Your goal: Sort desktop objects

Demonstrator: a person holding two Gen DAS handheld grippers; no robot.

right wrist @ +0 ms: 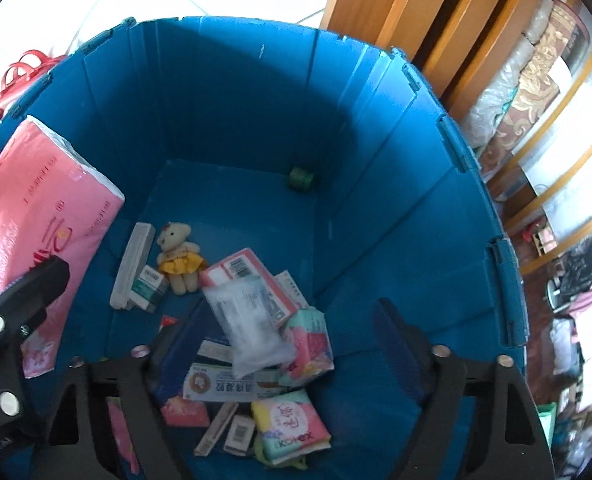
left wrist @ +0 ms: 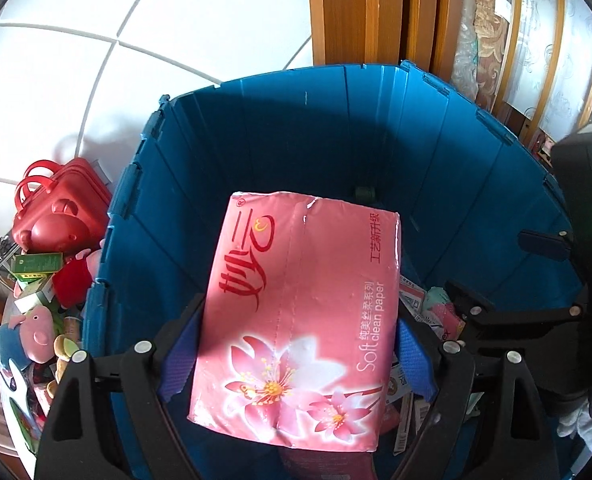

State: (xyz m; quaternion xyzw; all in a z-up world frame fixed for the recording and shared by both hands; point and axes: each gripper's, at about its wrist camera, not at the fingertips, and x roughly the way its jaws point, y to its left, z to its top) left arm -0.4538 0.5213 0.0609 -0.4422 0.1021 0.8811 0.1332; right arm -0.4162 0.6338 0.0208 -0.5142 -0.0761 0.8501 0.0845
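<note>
Holding the pink tissue pack (left wrist: 300, 312) clamped in the left gripper (left wrist: 293, 354) over the part-filled blue crate (left wrist: 476, 184), right gripper (right wrist: 291, 332) spread empty, toys (left wrist: 43, 280) remaining outside

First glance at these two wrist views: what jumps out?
The big pink plastic-wrapped tissue pack with flower print dominates, clamped between the blue pads of the left tool and held over the tall blue plastic bin. Next, the heap of small packets and boxes on the bin floor, with a small cream teddy bear in a yellow skirt at its left edge. The right tool hangs open above that heap, with a clear plastic packet blurred between its fingers.
</note>
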